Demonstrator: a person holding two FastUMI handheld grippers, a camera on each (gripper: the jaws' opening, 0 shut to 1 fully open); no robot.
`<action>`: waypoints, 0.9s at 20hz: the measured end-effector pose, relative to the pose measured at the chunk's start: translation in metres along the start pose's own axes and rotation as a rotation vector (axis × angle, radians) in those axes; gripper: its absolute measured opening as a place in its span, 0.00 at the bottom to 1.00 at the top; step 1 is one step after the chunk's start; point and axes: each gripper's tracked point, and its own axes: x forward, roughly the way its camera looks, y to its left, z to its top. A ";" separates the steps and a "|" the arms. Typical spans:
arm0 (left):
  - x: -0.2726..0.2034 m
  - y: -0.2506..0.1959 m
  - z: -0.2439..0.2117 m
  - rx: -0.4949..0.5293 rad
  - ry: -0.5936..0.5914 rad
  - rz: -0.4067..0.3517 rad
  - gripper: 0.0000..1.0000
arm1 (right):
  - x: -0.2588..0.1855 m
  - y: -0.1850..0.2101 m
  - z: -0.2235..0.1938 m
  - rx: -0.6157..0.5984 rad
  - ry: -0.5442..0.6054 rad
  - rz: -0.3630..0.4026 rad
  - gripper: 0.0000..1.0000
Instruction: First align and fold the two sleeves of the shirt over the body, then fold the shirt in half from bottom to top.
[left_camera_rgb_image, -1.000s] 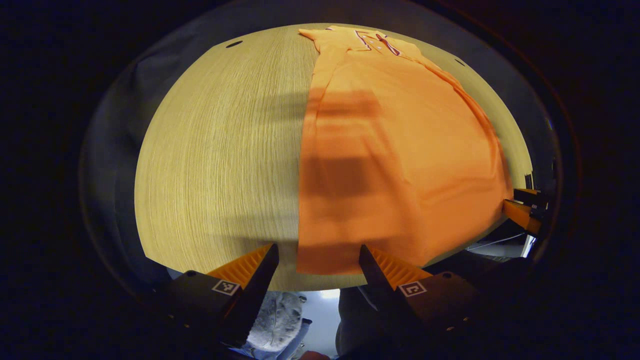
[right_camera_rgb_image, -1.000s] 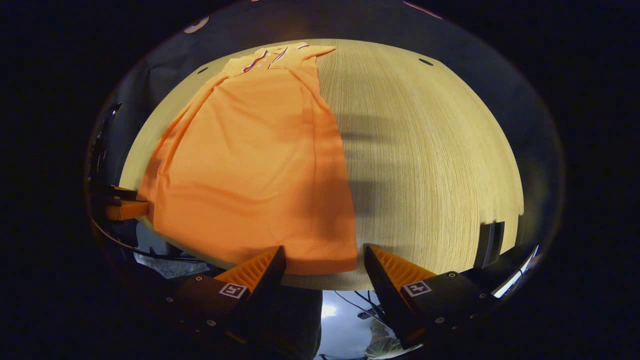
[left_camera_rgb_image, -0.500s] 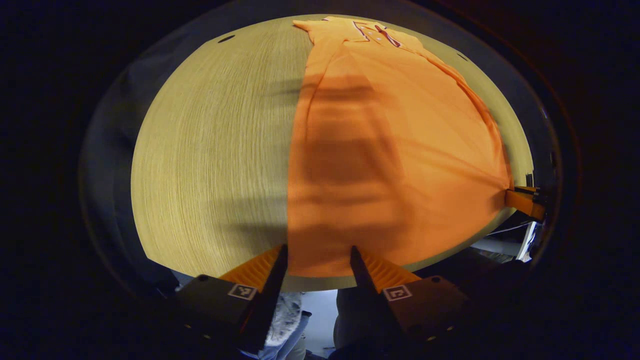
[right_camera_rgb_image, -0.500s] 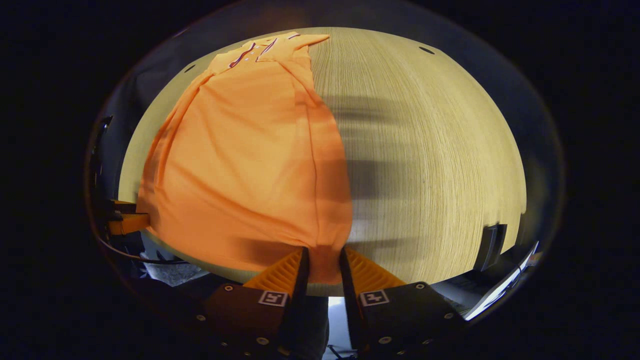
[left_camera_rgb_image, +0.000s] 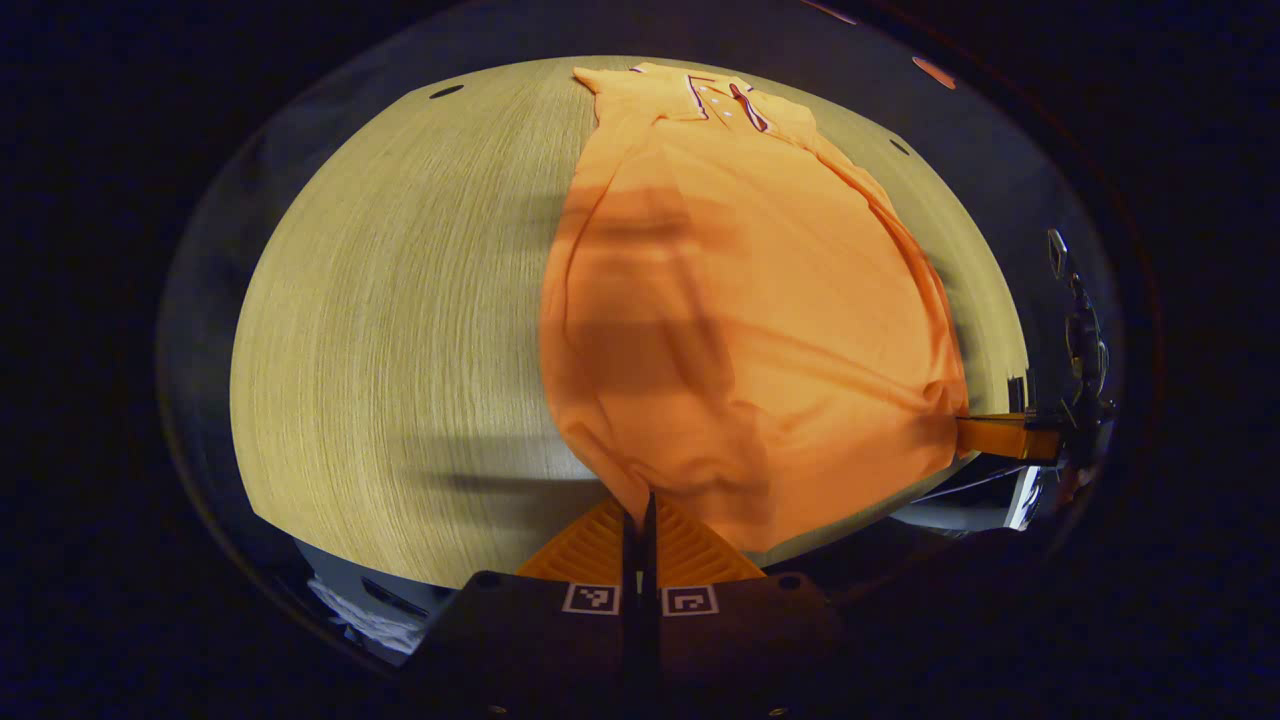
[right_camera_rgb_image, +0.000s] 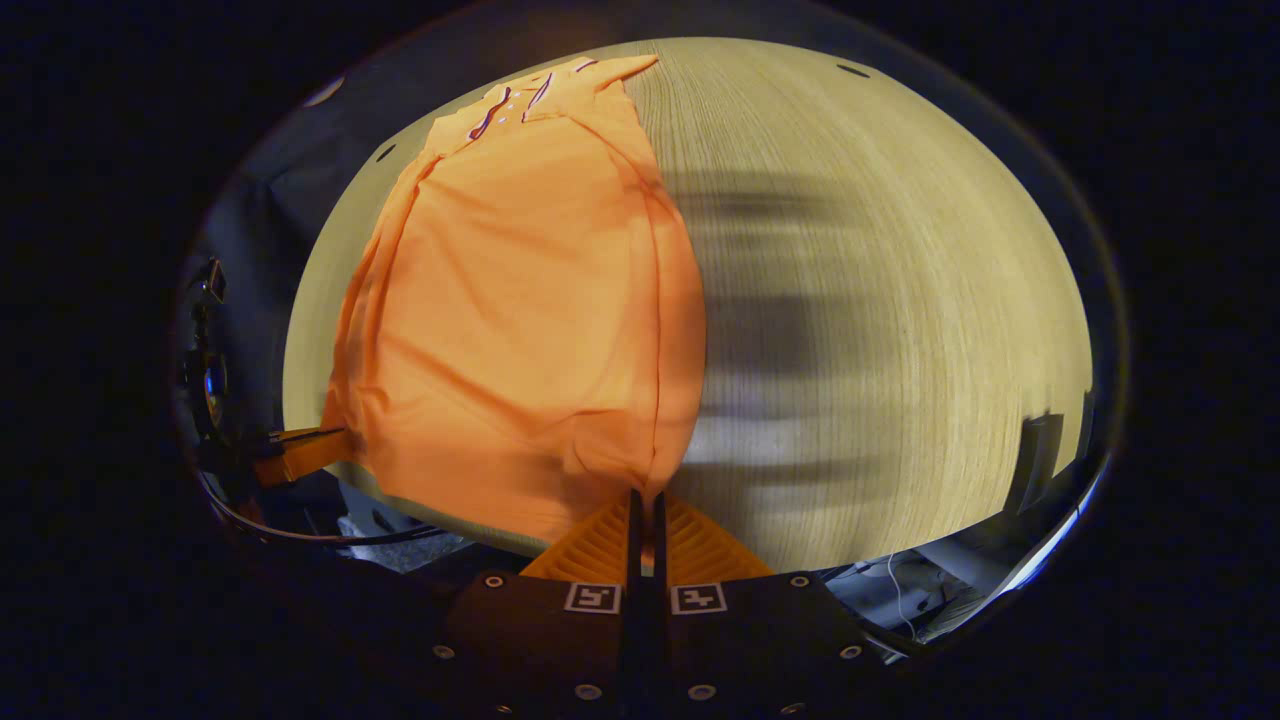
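Shirt (left_camera_rgb_image: 740, 330) hem newly pinched by both grippers

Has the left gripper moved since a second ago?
Yes. The left gripper has closed its jaws on the shirt hem, whose near corner now sits bunched against the table.

Recording booth / lab setup, not home. Light wood-grain desk (left_camera_rgb_image: 400, 300) with cable holes near far edge, dark cloth wall (right_camera_rgb_image: 300, 170) behind, loose cables (right_camera_rgb_image: 300, 535) below desk edge, rig hardware at periphery.
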 end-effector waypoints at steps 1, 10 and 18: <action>-0.004 0.002 0.007 0.001 -0.019 0.005 0.01 | -0.003 0.001 0.005 0.009 -0.014 0.001 0.04; -0.039 0.006 0.053 0.015 -0.138 -0.056 0.01 | -0.037 0.019 0.059 0.034 -0.161 0.019 0.04; -0.073 -0.005 0.123 0.074 -0.213 -0.142 0.01 | -0.080 0.030 0.117 0.054 -0.287 0.018 0.04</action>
